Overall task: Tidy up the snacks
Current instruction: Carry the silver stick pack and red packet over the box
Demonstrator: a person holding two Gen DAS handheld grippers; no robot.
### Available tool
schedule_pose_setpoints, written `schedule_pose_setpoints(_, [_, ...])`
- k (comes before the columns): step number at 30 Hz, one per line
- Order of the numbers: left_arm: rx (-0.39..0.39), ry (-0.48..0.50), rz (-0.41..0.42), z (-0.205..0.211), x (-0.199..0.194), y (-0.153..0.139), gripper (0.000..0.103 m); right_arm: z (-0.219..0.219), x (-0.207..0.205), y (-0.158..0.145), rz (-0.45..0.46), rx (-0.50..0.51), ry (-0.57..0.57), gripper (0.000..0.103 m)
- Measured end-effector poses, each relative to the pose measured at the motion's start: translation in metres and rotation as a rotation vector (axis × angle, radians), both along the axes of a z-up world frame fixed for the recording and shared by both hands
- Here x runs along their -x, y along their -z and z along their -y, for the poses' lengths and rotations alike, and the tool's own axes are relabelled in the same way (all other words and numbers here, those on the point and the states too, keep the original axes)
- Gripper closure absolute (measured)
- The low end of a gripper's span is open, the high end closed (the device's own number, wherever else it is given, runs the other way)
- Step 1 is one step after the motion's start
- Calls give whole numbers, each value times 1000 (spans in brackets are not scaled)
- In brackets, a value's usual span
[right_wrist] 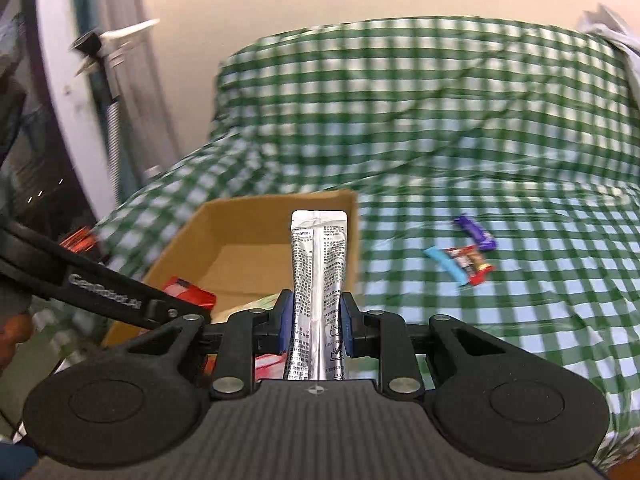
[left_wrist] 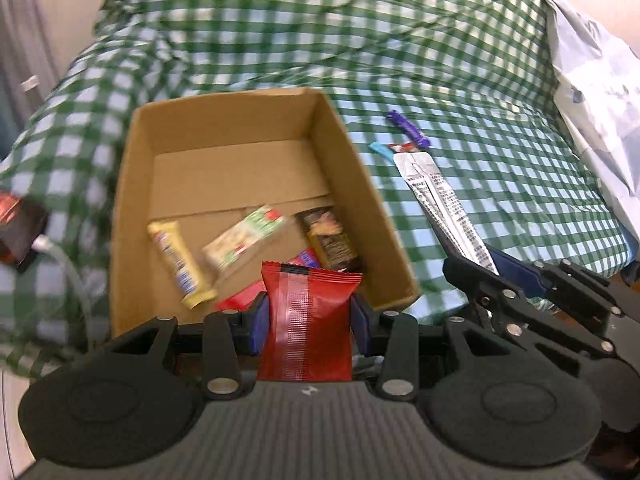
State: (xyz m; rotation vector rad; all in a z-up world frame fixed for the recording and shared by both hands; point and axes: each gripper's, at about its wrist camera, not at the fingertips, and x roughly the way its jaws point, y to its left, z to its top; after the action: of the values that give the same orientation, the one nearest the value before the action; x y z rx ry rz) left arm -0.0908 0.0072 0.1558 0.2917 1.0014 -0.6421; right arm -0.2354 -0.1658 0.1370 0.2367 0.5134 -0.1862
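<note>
A red packet point(left_wrist: 310, 320) sits pinched upright in the left gripper point(left_wrist: 308, 320) at the near edge of the cardboard box point(left_wrist: 352, 168), ready to drop among the snacks inside. The right gripper point(right_wrist: 314, 326) clamps a silver sachet point(right_wrist: 318, 280); three wrappers point(right_wrist: 466, 256) lie loose on the checked cloth point(right_wrist: 520, 320) to the right.

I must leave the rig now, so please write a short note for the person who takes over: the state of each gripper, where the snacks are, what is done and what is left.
Left gripper: shut on a red packet, held above the near edge of the cardboard box.
Right gripper: shut on a silver stick sachet, also near the box.
Done: the box already holds several snacks, among them a yellow bar, a green-and-cream bar and a dark brown bar.
Left: drop both held items into the box, then collect the purple bar, blue stick and red bar lying on the checked cloth.
</note>
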Motion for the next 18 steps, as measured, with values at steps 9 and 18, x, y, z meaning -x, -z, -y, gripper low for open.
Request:
schedule_pose_setpoints(9, [57,-43,54,-68,25,0,56,-66,11,-16,-20,79,-67,77])
schedule_pose_setpoints(18, [113,-57,52,-94,40,1,56,-102,23,-14,-44,131,-93,77])
